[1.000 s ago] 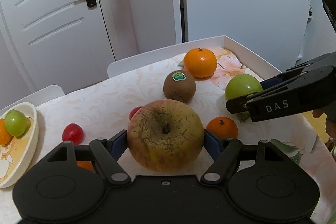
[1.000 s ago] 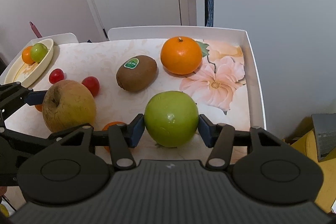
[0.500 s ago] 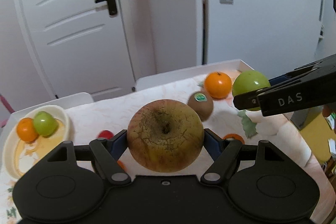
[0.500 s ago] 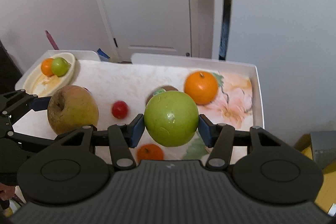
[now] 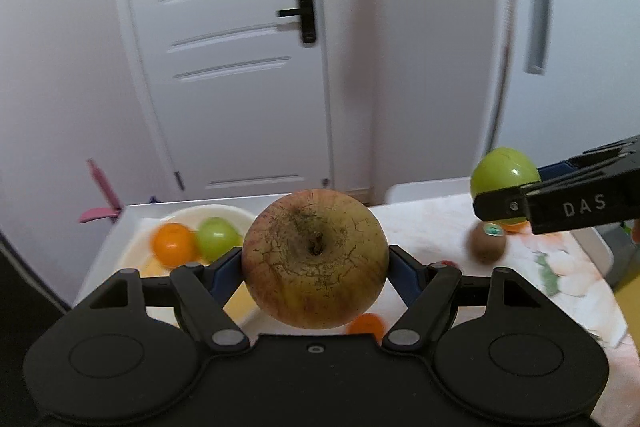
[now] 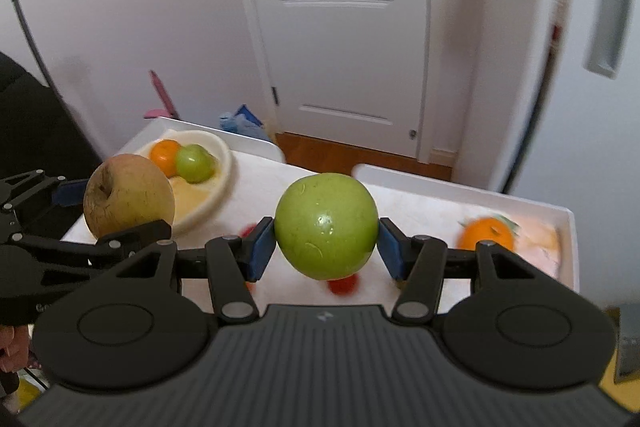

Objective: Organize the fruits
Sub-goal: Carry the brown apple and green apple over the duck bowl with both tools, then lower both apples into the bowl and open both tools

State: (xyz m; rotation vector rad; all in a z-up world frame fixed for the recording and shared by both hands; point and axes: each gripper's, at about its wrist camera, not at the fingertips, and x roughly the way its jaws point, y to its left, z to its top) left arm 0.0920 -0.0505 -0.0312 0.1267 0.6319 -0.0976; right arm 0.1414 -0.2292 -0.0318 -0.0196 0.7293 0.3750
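Apples hung above the table [image 6: 420, 203]: the left gripper [image 5: 315, 259] clamped the russet apple [image 5: 315, 259], the right gripper [image 6: 326, 227] clamped the green apple [image 6: 326, 227]. At ten o'clock in the right wrist view sat the bowl [image 6: 216, 187].

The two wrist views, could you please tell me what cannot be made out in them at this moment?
- Left wrist view: small orange fruit mostly hidden behind the russet apple in the left tool.
- Left wrist view: kiwi is motion-blurred; its sticker is unreadable.
- Right wrist view: red fruit largely covered by the green apple in the right tool.
- Right wrist view: large orange is blurred.
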